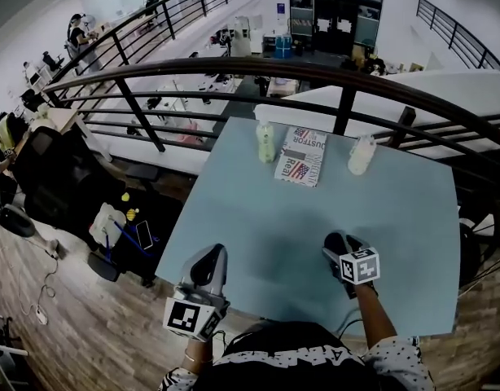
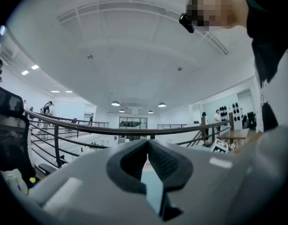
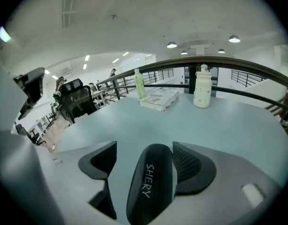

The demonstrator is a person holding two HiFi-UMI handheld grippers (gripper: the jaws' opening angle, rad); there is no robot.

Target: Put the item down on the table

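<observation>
A black oblong case (image 3: 151, 182) printed "SHERY" lies between the jaws of my right gripper (image 3: 145, 146). It rests against the right finger (image 3: 195, 165), and a strip of table shows between it and the left finger (image 3: 98, 159), so the jaws stand open. In the head view the right gripper (image 1: 338, 241) is low over the near right part of the light blue table (image 1: 396, 218). My left gripper (image 1: 211, 259) hangs at the table's near edge, pointing up and away. Its jaws (image 2: 147, 142) are shut with nothing in them.
At the table's far side stand a green bottle (image 1: 266, 142), a flat printed package (image 1: 301, 155) and a white bottle (image 1: 361, 154). A dark curved railing (image 1: 234, 70) runs behind the table. Office chairs (image 1: 46, 177) and bags sit on the floor to the left.
</observation>
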